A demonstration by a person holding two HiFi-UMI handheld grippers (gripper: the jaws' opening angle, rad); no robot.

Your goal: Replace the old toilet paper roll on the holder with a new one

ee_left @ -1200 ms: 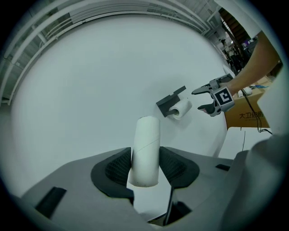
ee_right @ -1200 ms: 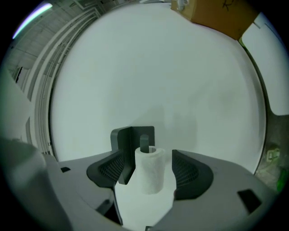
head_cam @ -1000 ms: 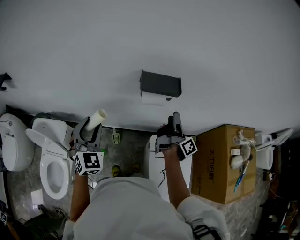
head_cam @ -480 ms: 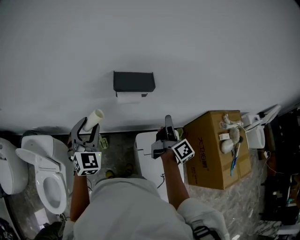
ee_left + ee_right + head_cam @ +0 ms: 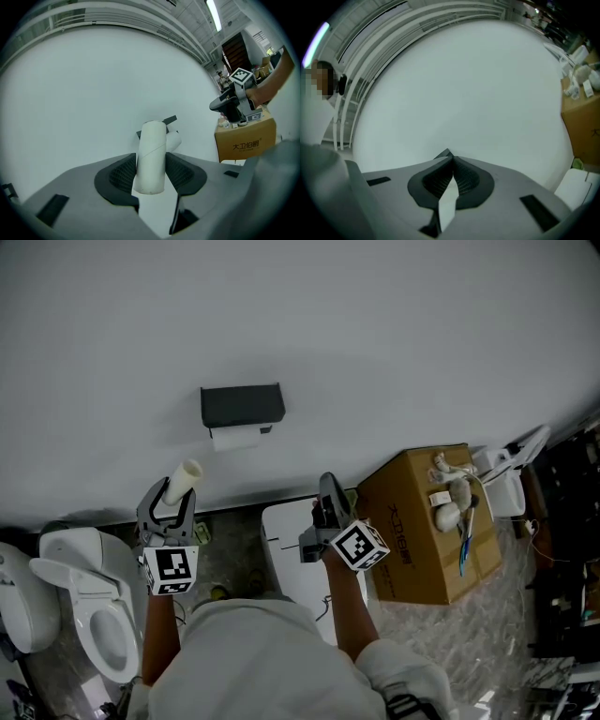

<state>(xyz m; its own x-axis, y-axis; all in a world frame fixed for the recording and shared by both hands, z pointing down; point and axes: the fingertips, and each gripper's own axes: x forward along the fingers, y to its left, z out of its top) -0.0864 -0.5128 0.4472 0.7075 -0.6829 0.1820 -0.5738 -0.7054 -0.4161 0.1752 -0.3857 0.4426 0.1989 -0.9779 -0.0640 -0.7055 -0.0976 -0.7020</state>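
Head view: left gripper [image 5: 169, 504] has the bare cardboard tube [image 5: 184, 478] clamped, down and left of the black wall holder [image 5: 242, 405], which has a paper roll [image 5: 234, 438] in it.

Left gripper view: fingers [image 5: 123, 174] squeeze the tube's sides.

Right gripper view: right gripper [image 5: 451, 161] fingers just snapped together, nothing between them.

A bare, whitish cardboard tube [image 5: 152, 145] is sitting pinched between the left gripper's [image 5: 152, 172] jaws, poking out past them at a tilt. Beyond its tip, the dark wall holder [image 5: 242, 405] is carrying a white paper roll [image 5: 234, 437].
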